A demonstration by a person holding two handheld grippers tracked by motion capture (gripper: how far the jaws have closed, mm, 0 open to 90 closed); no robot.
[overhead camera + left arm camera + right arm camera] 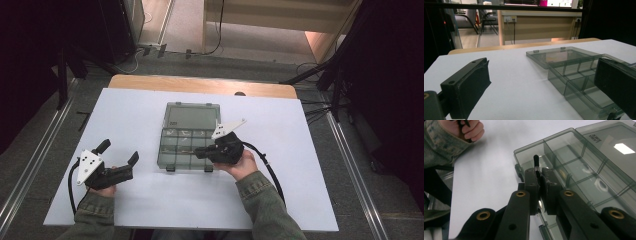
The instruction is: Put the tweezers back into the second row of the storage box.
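Note:
An open clear grey compartment box (172,150) lies in the middle of the white table, its lid (192,116) folded back flat behind it. My right gripper (200,151) hovers over the box's front compartments. Its jaws are shut on a thin rod (536,161) with a black tip, which sticks out past the pads above a compartment wall (544,143). At the left of the table my left gripper (119,151) rests low and open, nothing between its jaws. The left gripper view looks across the table past that gripper (542,72) to the box (574,72).
The white table top (300,150) has bare room left and right of the box. A wooden strip (200,84) runs along its far edge. Dark stands and cables flank the table. Pale small shapes (599,183) lie in the box's compartments, too blurred to name.

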